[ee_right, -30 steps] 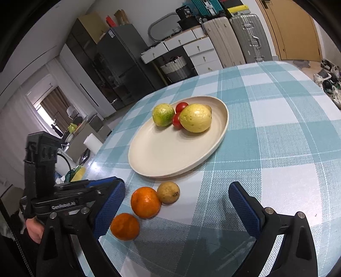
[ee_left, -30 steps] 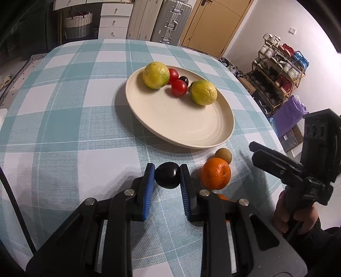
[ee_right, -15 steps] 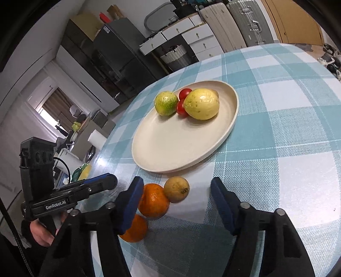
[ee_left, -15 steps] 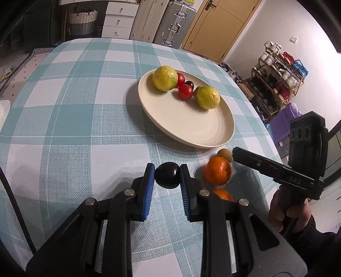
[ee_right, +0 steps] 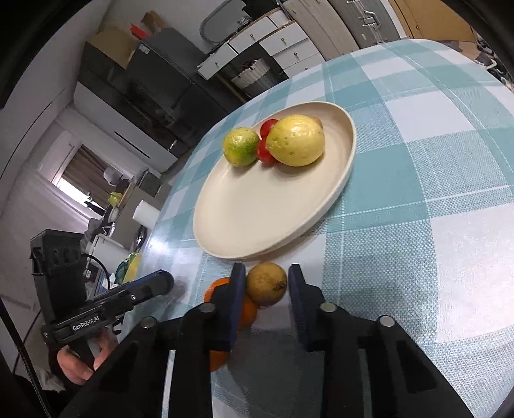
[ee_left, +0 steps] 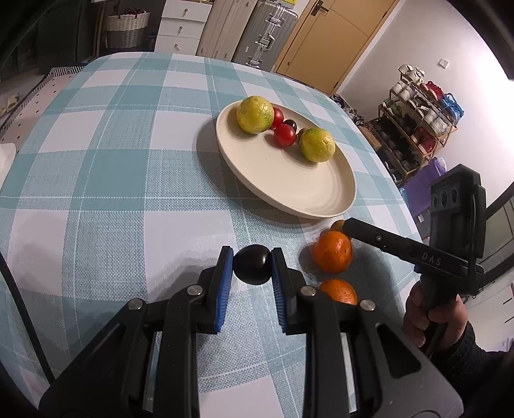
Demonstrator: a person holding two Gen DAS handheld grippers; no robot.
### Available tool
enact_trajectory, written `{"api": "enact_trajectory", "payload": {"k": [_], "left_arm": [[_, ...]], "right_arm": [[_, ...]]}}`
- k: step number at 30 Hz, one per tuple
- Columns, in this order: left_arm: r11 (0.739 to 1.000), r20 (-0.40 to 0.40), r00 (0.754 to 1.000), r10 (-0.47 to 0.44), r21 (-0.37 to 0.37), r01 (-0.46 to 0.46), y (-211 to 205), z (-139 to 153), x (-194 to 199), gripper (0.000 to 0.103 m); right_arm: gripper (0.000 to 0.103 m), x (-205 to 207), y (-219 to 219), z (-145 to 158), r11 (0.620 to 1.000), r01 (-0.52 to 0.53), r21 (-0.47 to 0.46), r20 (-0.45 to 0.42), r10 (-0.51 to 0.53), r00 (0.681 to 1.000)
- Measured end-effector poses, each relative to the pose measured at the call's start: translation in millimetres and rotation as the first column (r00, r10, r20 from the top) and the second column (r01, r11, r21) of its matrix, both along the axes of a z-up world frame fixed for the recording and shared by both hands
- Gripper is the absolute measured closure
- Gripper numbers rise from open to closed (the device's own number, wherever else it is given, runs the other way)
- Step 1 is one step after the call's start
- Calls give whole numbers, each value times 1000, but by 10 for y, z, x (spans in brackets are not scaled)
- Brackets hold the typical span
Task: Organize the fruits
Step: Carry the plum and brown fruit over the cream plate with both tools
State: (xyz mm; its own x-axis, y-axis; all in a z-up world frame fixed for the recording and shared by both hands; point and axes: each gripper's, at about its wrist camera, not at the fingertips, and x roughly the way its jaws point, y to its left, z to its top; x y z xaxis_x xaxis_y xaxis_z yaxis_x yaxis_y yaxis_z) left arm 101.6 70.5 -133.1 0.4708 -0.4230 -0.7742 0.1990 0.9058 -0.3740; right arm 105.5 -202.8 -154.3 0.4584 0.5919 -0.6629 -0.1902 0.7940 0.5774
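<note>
My left gripper (ee_left: pixel 252 262) is shut on a dark plum (ee_left: pixel 252 264) and holds it just above the checked tablecloth. My right gripper (ee_right: pixel 266 284) has its jaws around a small brown-yellow fruit (ee_right: pixel 266 284), left pad touching, a small gap at the right pad. Two oranges (ee_left: pixel 333 252) (ee_left: pixel 339 290) lie beside it. A cream plate (ee_left: pixel 305 189) holds two yellow-green citrus fruits (ee_left: pixel 254 114) (ee_left: pixel 317 144), red tomatoes (ee_left: pixel 284 135) and a dark fruit (ee_left: pixel 290 123).
The table's edge runs close on the right in the left wrist view, with a shoe rack (ee_left: pixel 420 106) beyond. Drawers, suitcases and a basket (ee_left: pixel 123 29) stand behind the table. A white object (ee_left: pixel 6 157) lies at the left edge.
My right gripper has moved forward and closed its jaws from wide open to around the brown-yellow fruit. My left gripper keeps the plum and has drawn back a little from the plate.
</note>
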Motion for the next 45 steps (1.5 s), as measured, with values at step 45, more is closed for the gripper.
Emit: {"api": "enact_trajectory", "payload": {"k": [45], "left_arm": [[998, 48, 997, 61, -33, -59, -110, 380, 919, 82]], "right_arm": [[77, 417, 34, 676, 995, -19, 102, 155, 3, 988]]}}
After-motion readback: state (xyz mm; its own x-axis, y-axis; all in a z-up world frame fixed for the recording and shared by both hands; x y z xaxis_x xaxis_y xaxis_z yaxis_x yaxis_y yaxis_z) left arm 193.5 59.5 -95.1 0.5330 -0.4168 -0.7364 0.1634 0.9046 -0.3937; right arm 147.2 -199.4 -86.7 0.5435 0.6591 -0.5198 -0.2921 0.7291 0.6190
